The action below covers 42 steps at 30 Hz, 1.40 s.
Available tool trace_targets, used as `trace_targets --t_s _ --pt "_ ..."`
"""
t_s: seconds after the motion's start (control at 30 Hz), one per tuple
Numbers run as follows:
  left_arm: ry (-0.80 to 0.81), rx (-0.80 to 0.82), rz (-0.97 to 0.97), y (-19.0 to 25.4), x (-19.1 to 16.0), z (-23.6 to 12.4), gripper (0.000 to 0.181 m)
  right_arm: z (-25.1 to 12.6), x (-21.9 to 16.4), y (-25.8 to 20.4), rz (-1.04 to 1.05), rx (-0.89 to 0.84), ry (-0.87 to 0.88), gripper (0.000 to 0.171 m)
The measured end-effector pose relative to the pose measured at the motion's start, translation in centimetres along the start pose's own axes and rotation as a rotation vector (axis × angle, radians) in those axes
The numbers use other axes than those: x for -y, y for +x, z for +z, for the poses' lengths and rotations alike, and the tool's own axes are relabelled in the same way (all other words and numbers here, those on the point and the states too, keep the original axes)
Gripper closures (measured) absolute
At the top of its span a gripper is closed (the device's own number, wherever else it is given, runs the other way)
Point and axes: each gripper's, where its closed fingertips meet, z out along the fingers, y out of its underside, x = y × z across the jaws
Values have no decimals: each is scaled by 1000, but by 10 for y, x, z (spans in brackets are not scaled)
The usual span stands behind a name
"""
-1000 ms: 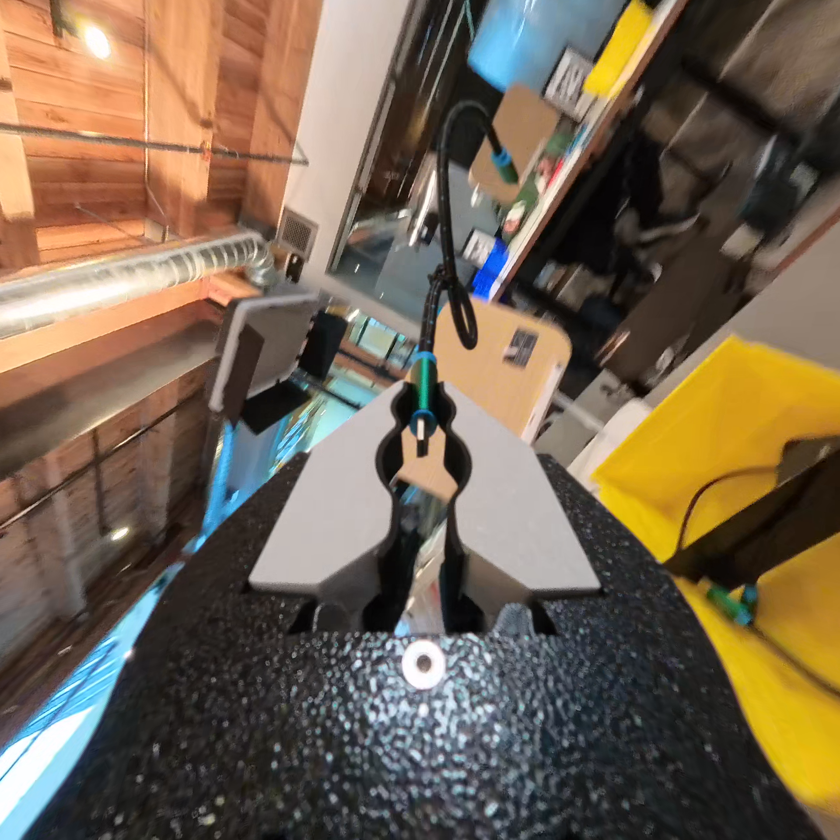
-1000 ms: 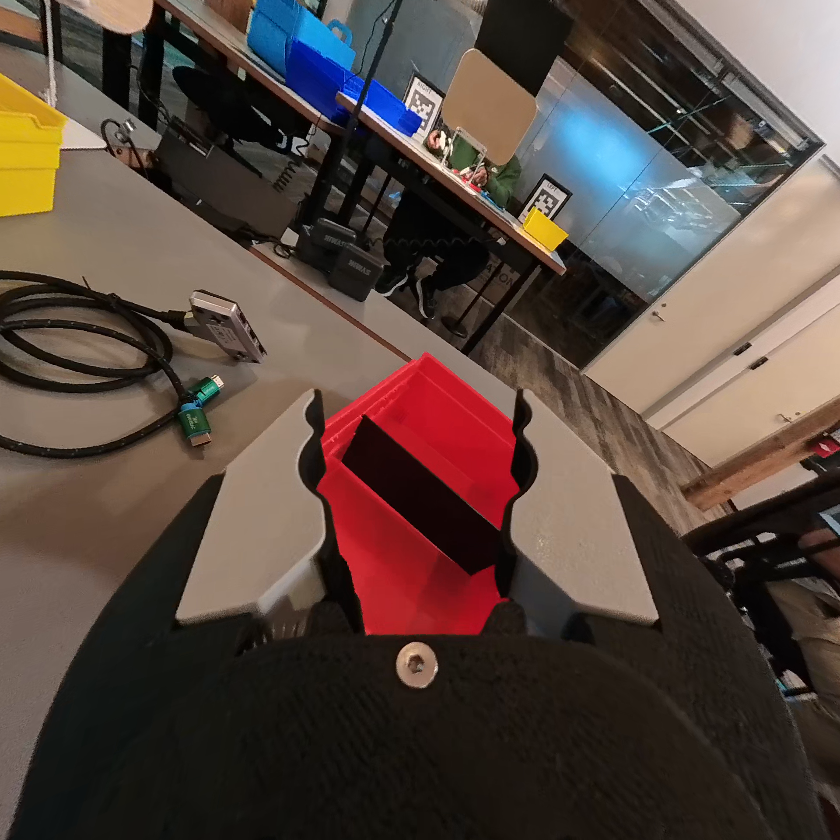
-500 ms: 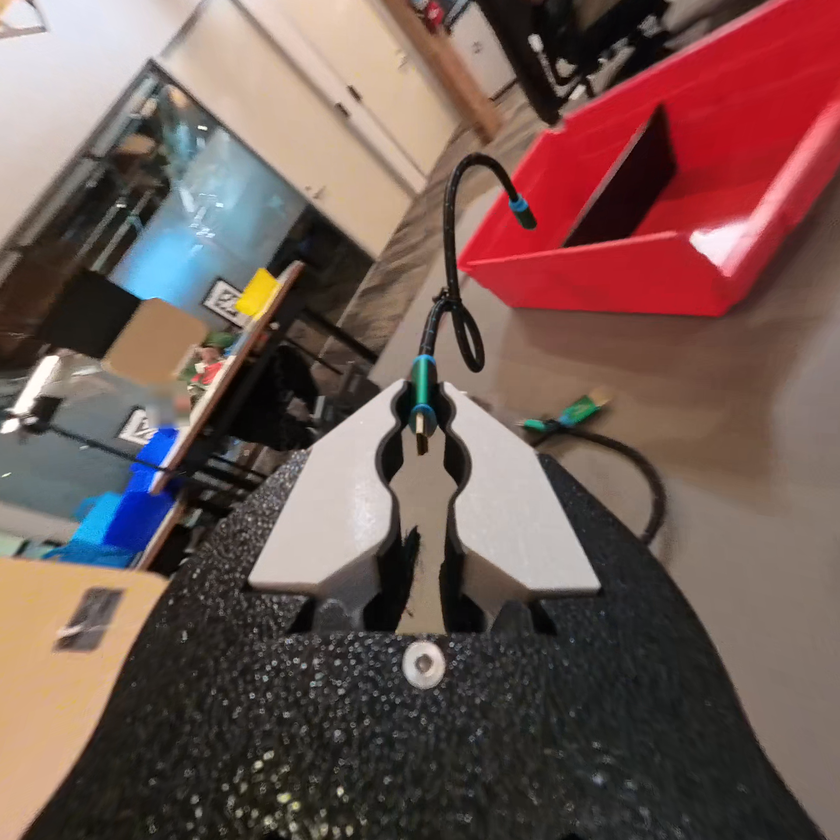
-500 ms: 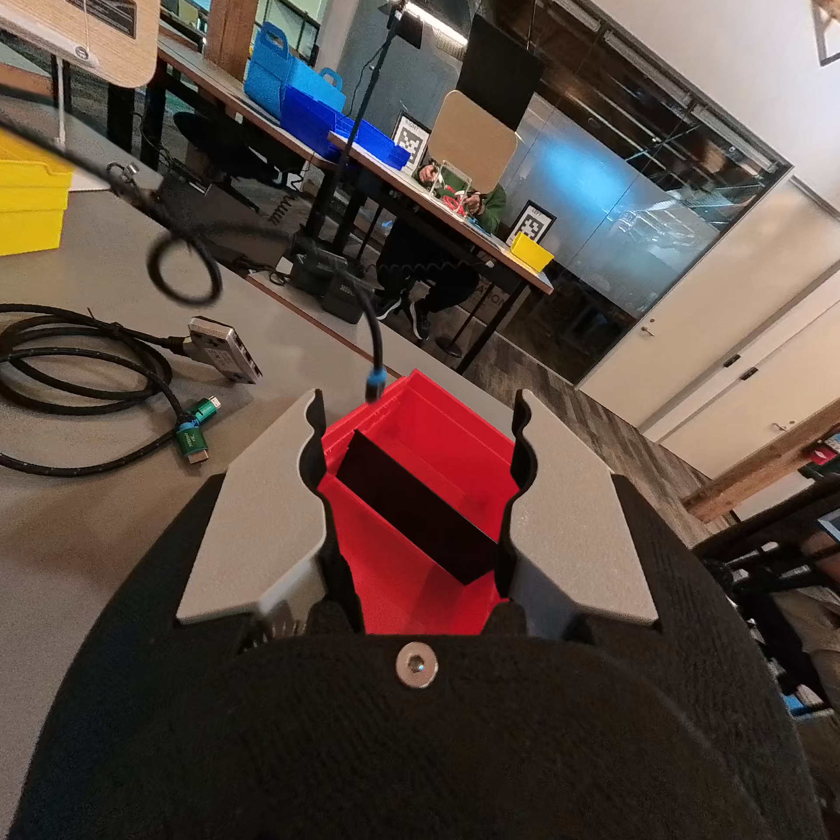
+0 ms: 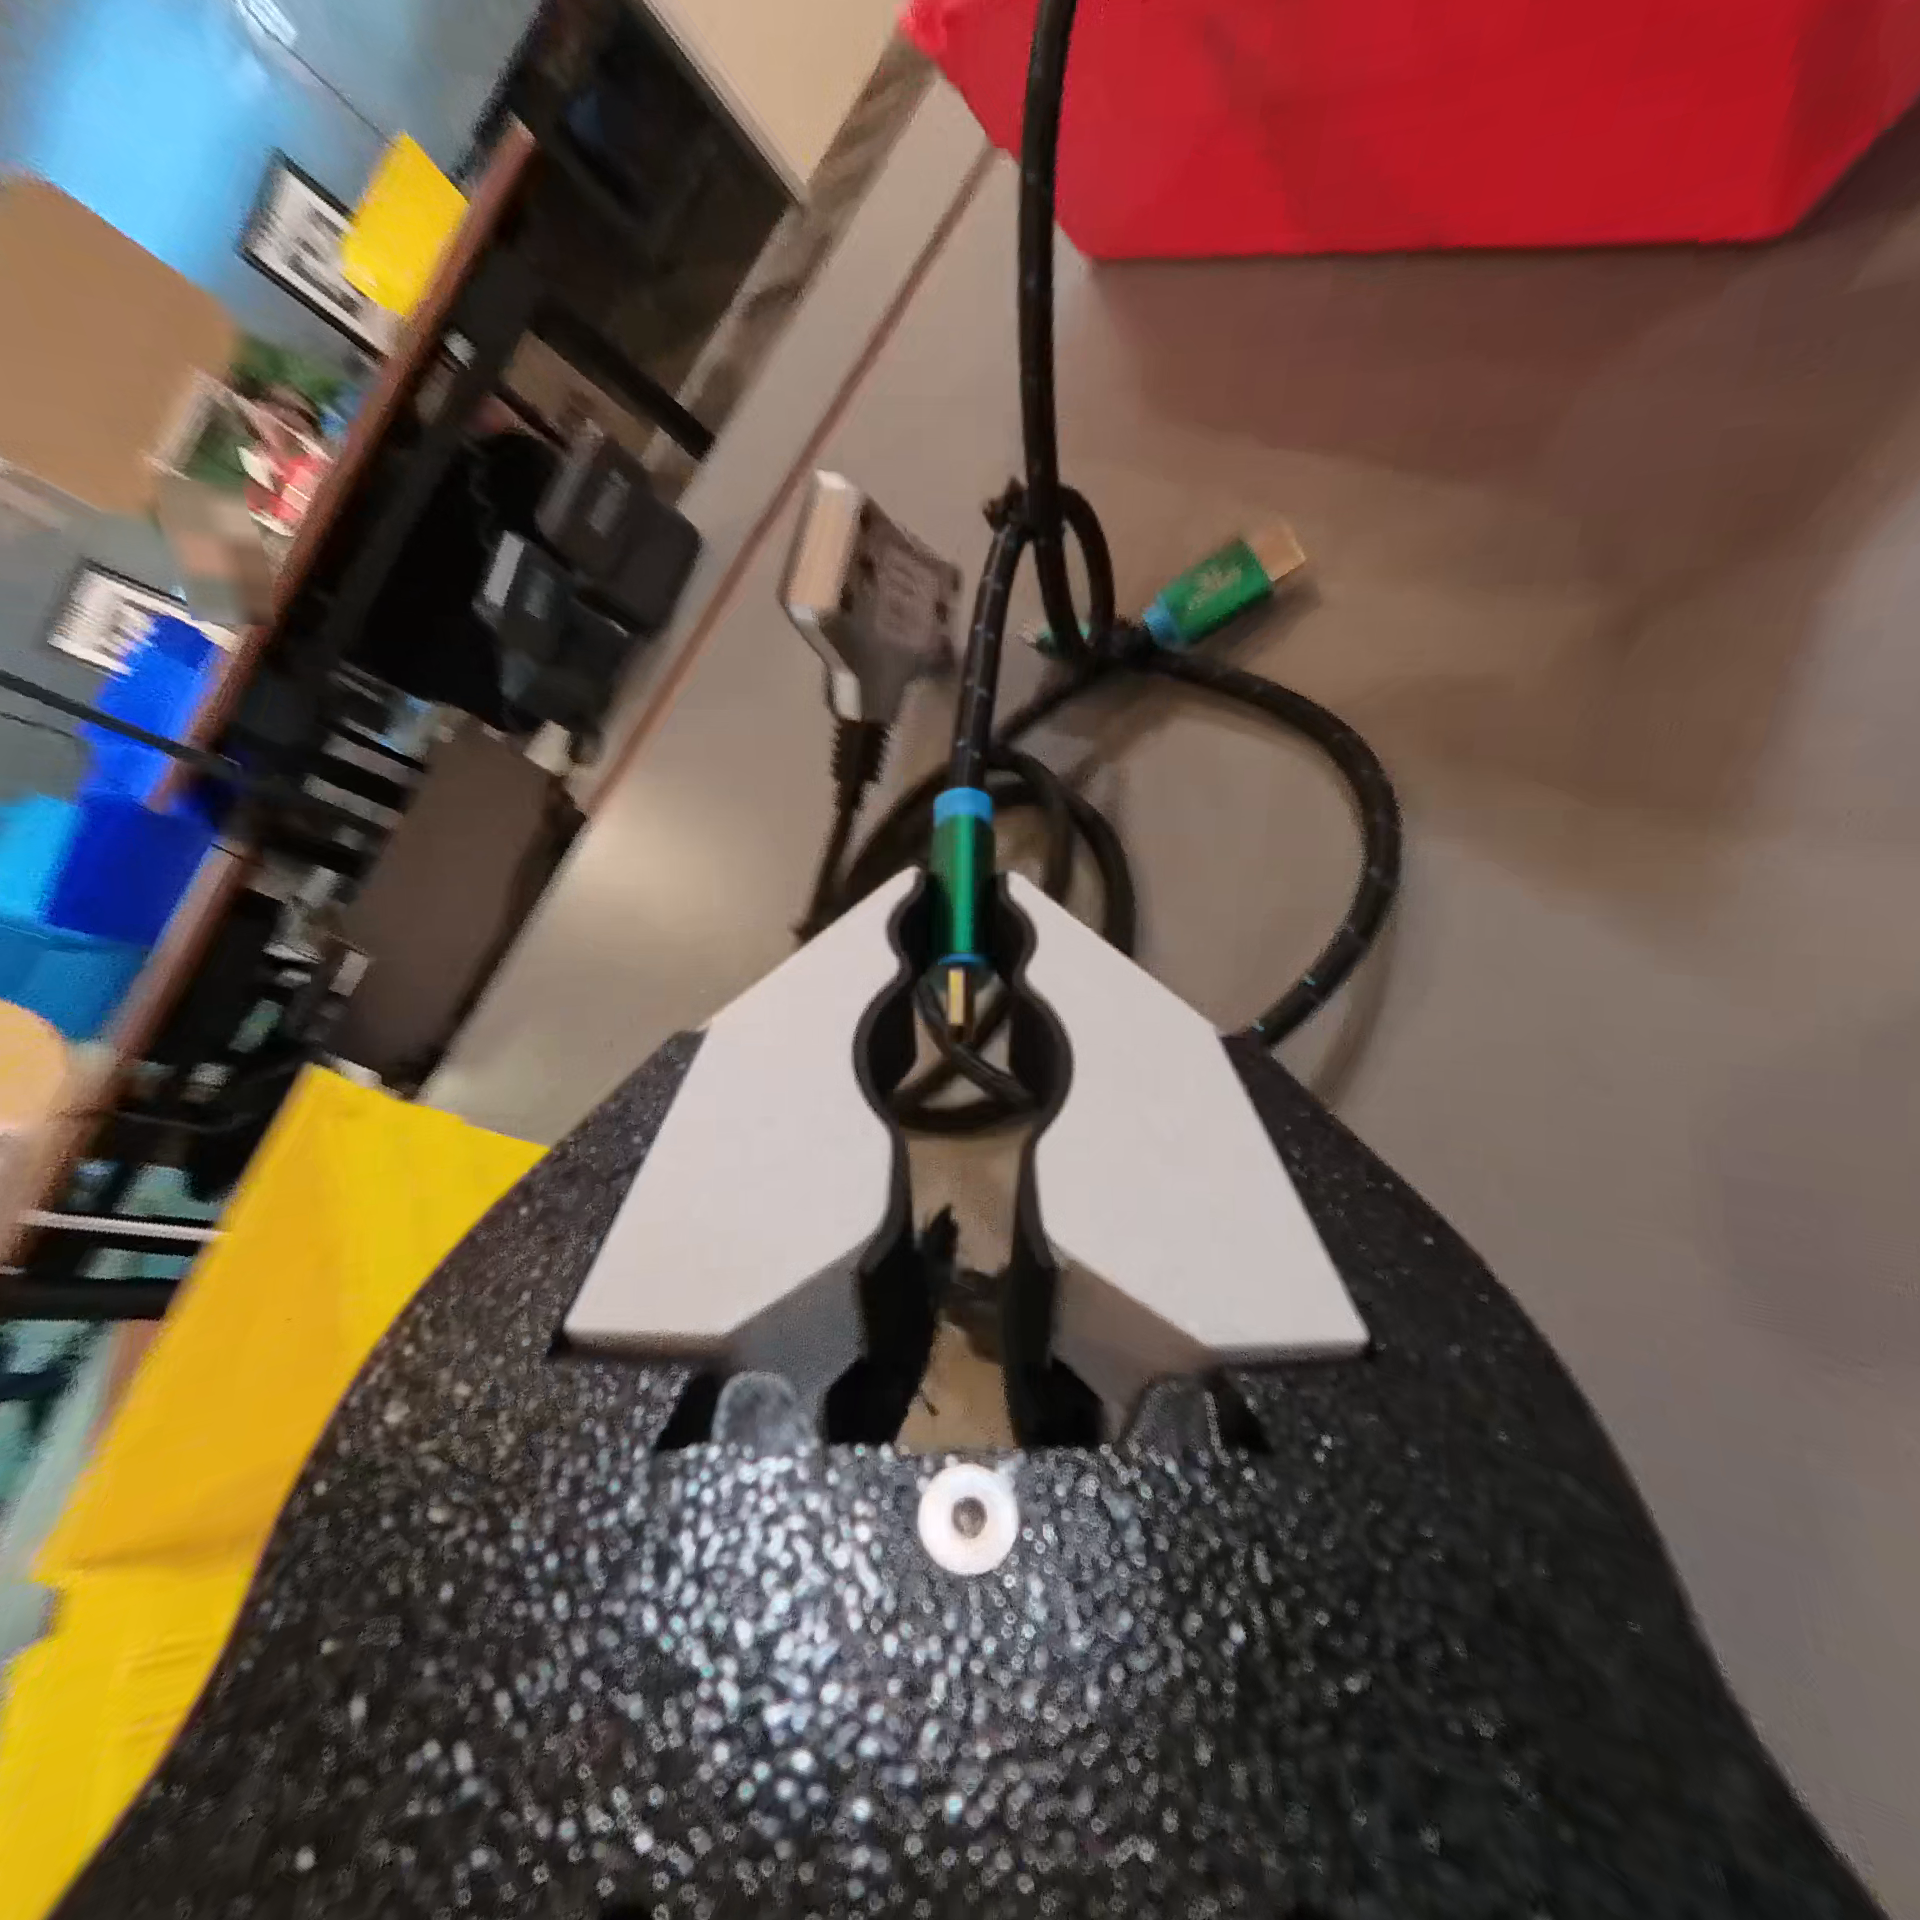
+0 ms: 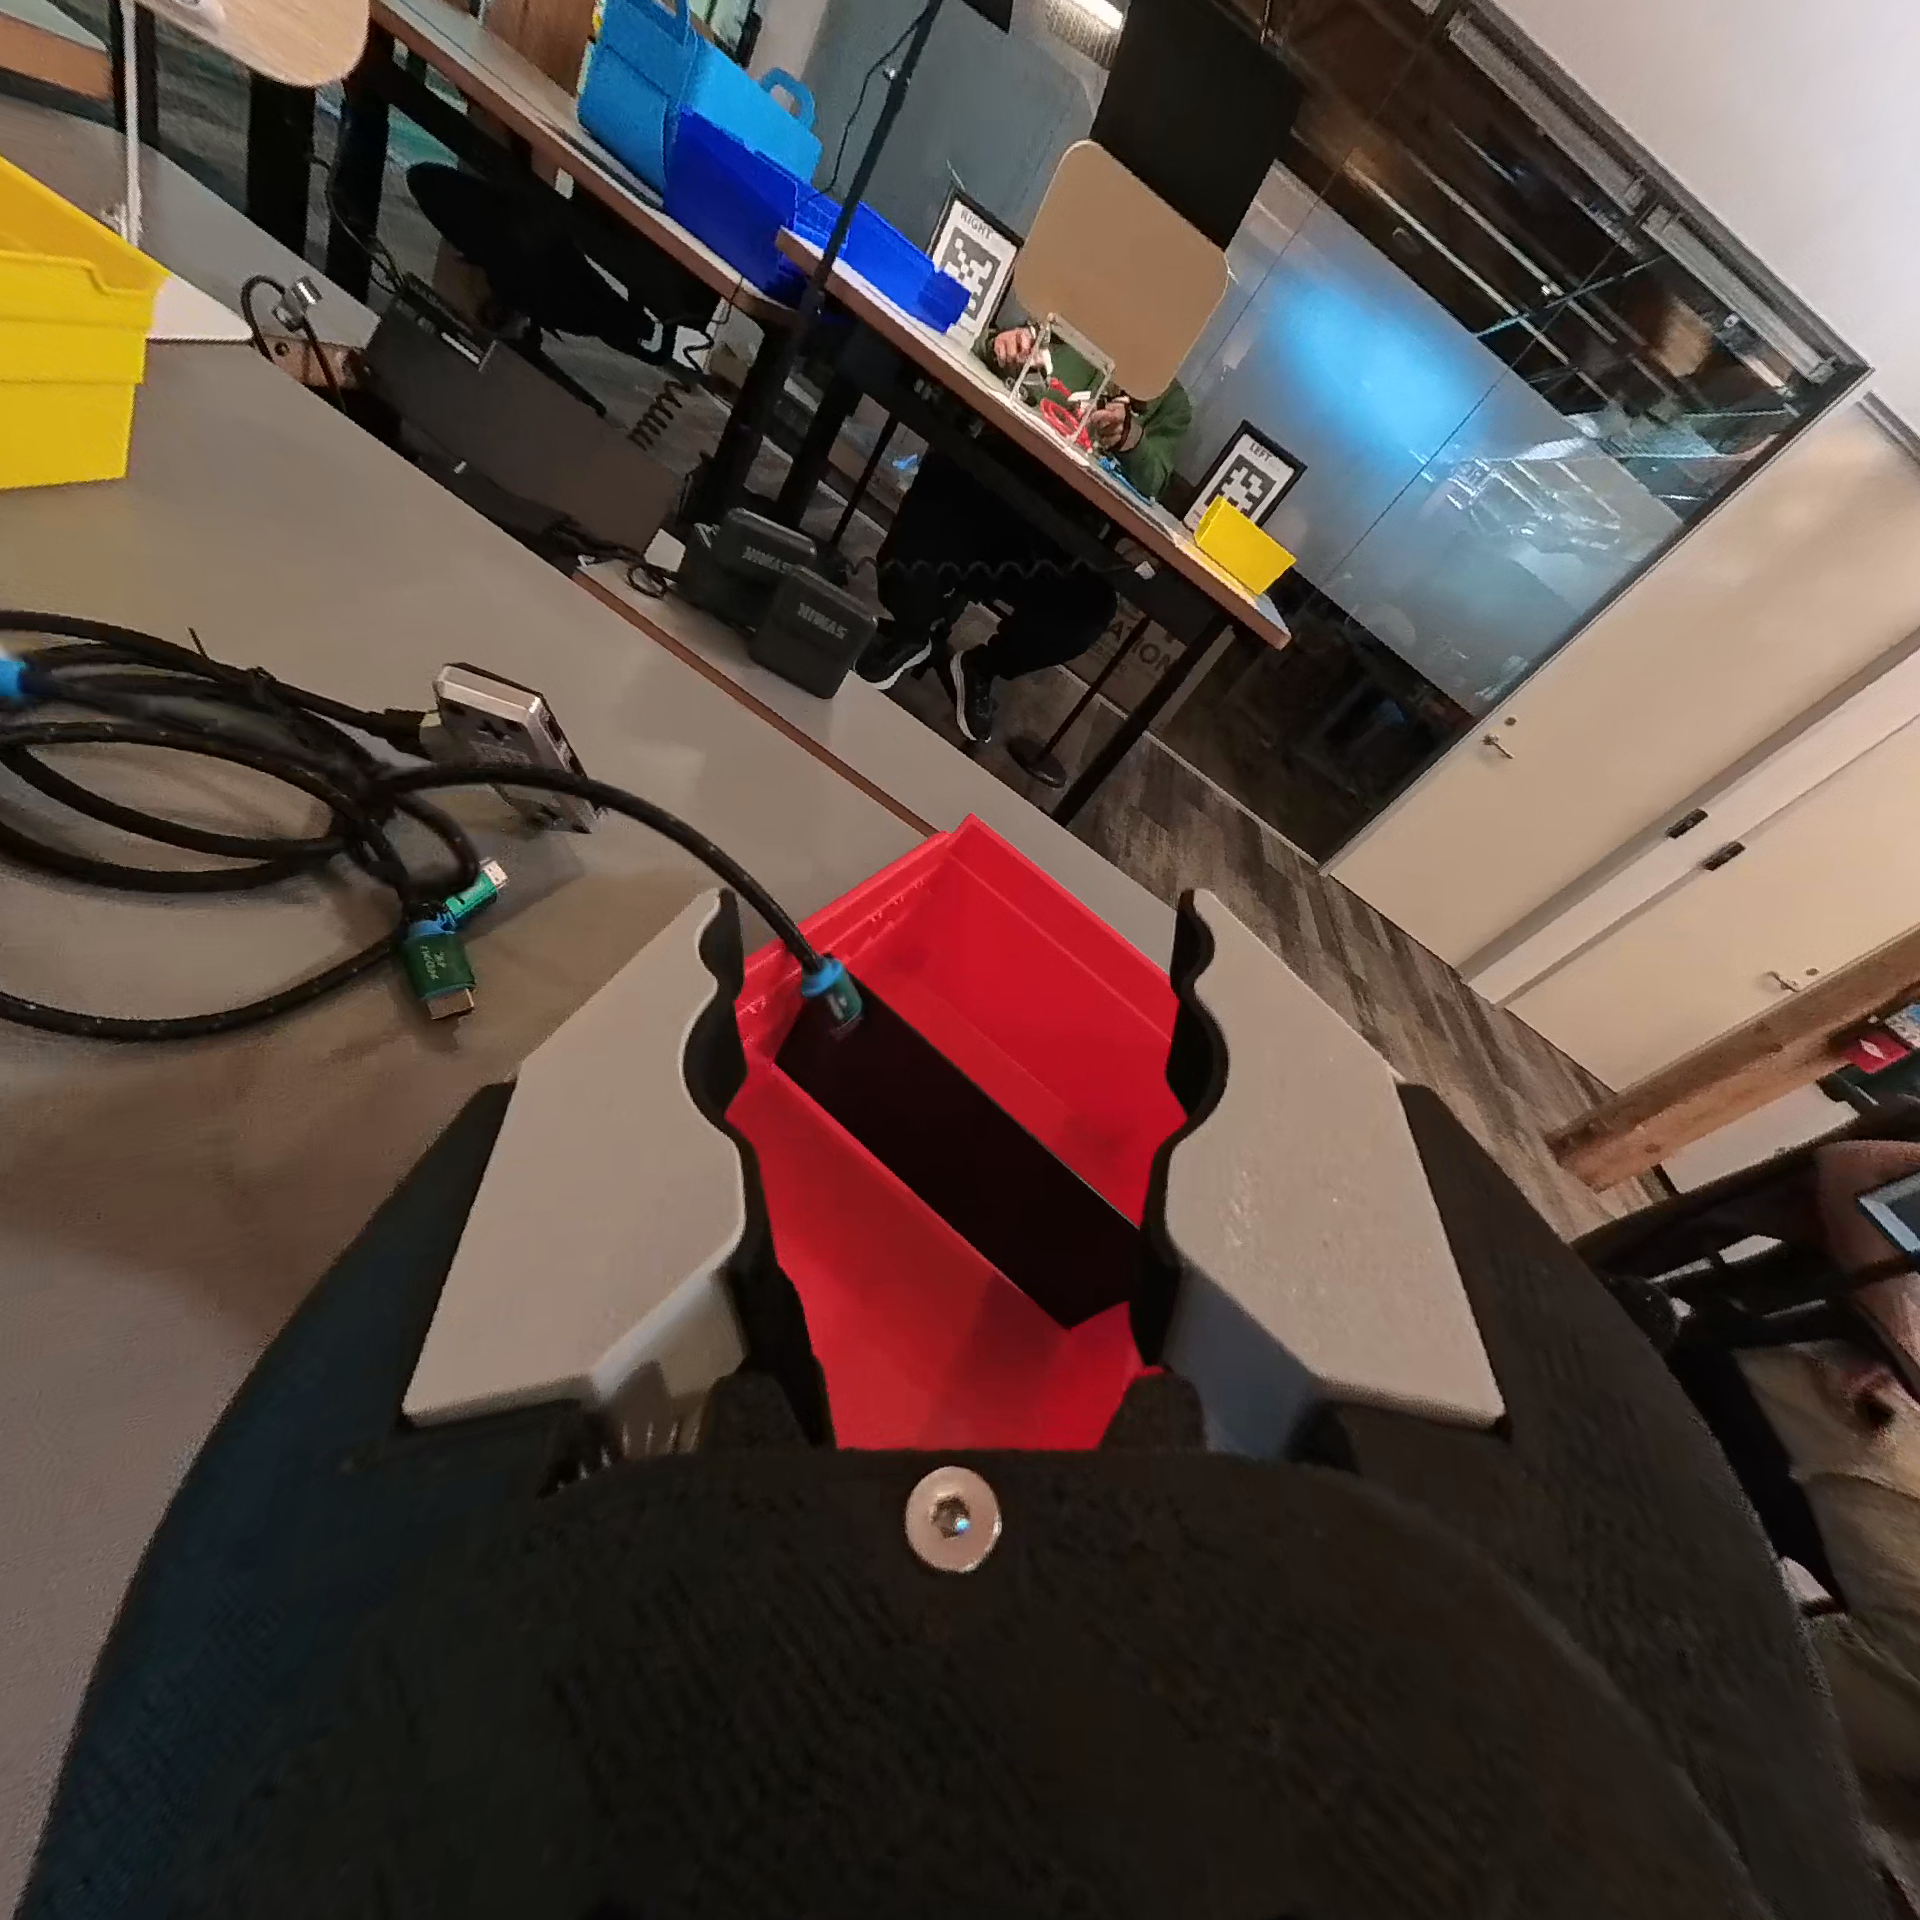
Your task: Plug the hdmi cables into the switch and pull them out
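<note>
My left gripper point(image 5: 961, 914) is shut on the green plug point(image 5: 954, 862) of a black braided HDMI cable point(image 5: 1039, 312), held above the grey table. The cable runs up toward the red bin point(image 5: 1455, 125). In the right wrist view its other, blue-ringed plug point(image 6: 836, 1003) hangs at the red bin's point(image 6: 997, 935) black divider point(image 6: 966, 1153). The silver switch point(image 5: 873, 592) lies on the table beyond the left gripper, also in the right wrist view point(image 6: 504, 727). A second green plug point(image 5: 1221, 592) lies loose beside it, also in the right wrist view point(image 6: 442, 966). My right gripper point(image 6: 956, 935) is open and empty above the red bin.
Coiled black cable point(image 6: 208, 790) lies on the table point(image 6: 312, 540) left of the red bin. A yellow bin point(image 6: 62, 353) stands at the far left, and shows in the left wrist view point(image 5: 260, 1299). The table's far edge point(image 6: 748, 707) runs behind the switch. A person sits at a far desk.
My left gripper has swung down from facing the ceiling to facing the table, carrying the cable. The cable's free plug has come down onto the red bin. My right gripper has barely moved.
</note>
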Motion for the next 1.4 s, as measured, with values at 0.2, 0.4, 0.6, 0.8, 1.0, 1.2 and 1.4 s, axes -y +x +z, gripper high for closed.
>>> trace_targets --t_s 0.2,0.4,0.6,0.8,1.0,1.2,1.4 --pt "-90 -289 -161 48 -28 6 155 3 -2 -4 -3 13 -13 89" --pt "88 -465 -375 14 11 -26 100 7 -5 -11 -28 35 -34 89" --pt "121 -155 -194 -49 34 17 114 10 -6 -16 -39 46 -44 89" --pt "-35 -155 23 -37 25 113 105 11 -2 -26 -81 74 -43 89" --pt "-14 -201 92 -31 21 155 139 6 2 -26 -105 83 -16 89" --pt "46 -202 87 -40 12 157 162 11 1 -43 -152 142 -20 89" --pt "110 33 199 -88 -18 136 162 22 7 -96 -306 286 -5 91"
